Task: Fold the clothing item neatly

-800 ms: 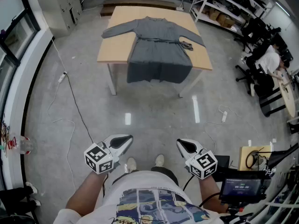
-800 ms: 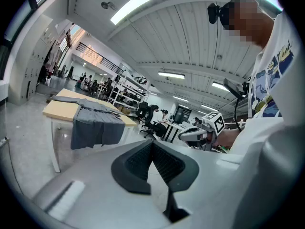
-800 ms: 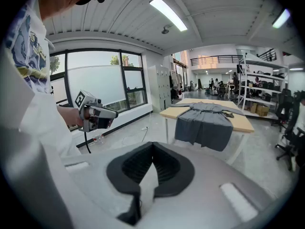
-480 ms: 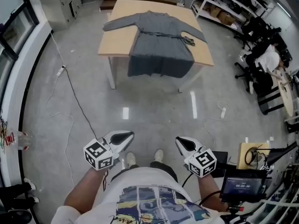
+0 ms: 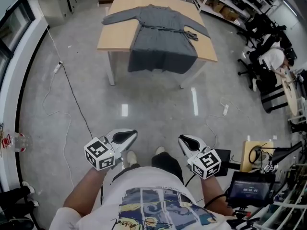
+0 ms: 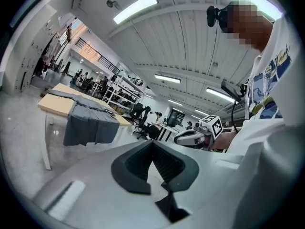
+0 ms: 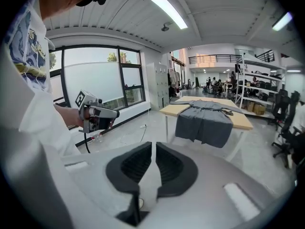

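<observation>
The grey dress [image 5: 160,37] lies spread out on the counter [image 5: 117,35], far across the floor [image 5: 153,109] from the person. Its sleeves are stretched out to both sides, and its bottom part hangs down over the near edge of the counter.

Not much has changed in the last moment. The counter now sits a little higher in the head view than before, and the person's legs have moved, with one dark trouser leg now out in front. It looks like the person is taking a step. The dress has not moved at all.

The left gripper [image 5: 125,137] is closed with nothing in it. The right gripper [image 5: 188,143] is closed too, with only a thin crack between its jaws, and it is also empty. Both are still held low and close to the person's body, well apart from the dress.

So the folding has not started yet. I think the person first has to walk up to the counter. Then the grippers need to open before they can take hold of the cloth.
</observation>
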{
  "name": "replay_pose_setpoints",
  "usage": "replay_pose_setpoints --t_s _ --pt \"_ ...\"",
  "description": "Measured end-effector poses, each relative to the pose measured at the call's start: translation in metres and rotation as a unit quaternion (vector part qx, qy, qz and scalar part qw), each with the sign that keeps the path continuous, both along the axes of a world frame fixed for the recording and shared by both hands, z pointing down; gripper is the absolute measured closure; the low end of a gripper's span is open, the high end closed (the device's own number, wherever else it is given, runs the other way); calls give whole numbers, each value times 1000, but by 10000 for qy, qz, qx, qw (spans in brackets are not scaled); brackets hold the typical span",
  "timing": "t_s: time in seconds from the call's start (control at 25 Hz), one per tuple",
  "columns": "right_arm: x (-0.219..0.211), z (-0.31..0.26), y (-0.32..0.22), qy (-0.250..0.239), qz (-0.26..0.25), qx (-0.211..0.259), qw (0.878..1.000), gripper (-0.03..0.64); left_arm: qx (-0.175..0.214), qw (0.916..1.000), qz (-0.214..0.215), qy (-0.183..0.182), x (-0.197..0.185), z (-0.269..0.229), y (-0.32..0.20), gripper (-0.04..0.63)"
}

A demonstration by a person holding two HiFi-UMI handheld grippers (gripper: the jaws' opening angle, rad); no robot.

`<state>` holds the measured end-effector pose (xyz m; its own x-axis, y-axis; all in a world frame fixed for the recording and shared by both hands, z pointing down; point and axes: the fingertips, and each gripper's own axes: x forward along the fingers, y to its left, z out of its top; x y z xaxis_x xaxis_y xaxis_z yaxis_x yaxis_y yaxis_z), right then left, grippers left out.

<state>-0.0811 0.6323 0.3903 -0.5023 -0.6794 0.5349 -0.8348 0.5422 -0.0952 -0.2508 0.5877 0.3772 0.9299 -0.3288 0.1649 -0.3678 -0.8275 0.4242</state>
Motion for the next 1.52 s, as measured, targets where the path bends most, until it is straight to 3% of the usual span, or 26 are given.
replay_pose_setpoints --t_s 0.2,0.44,0.76,1.04,1.52 --pt "-3 9 -4 -84 1 -146 9999 597 14 10000 -36 -70 10 -1 -12 594" --pt "3 20 -47 -339 -202 -116 9992 597 8 9996 -95 -255 27 2 -45 594" --pt "65 14 -150 -496 -304 232 9980 597 199 9976 -197 -628 82 -6 -128 594" --pt "125 15 -213 -483 -426 279 9975 588 388 9959 -378 -720 136 -18 -196 593" --pt "144 42 -305 -633 -256 -22 9977 584 290 9968 -313 -678 156 -8 -300 594"
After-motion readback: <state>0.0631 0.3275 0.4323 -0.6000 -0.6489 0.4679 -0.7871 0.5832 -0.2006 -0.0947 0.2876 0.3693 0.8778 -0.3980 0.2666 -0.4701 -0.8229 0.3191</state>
